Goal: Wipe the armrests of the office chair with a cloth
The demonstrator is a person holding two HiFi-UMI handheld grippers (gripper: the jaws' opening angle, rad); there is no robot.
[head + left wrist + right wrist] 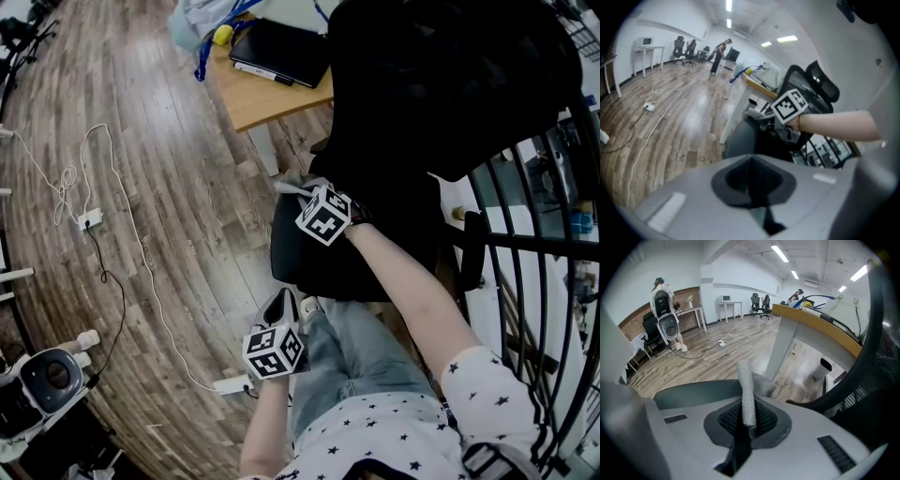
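Observation:
The black office chair [441, 84] stands at the upper right of the head view, its seat [323, 267] in front of my knees. My right gripper [302, 194] is at the seat's left side, shut on a grey cloth [747, 394] that sticks up from its jaws and droops over a dark padded chair part [691, 392], seemingly the armrest. The cloth's pale end [292, 187] shows beside the marker cube. My left gripper [281, 306] hangs lower, over my leg and apart from the chair, shut on nothing [757, 187]. It looks toward the right gripper's cube [790, 104].
A wooden desk [272, 98] with a dark laptop [281, 52] stands behind the chair. White cables and a power strip [89, 220] lie on the wood floor at left. A black railing [534, 244] runs along the right. A wheeled device [47, 380] sits at bottom left.

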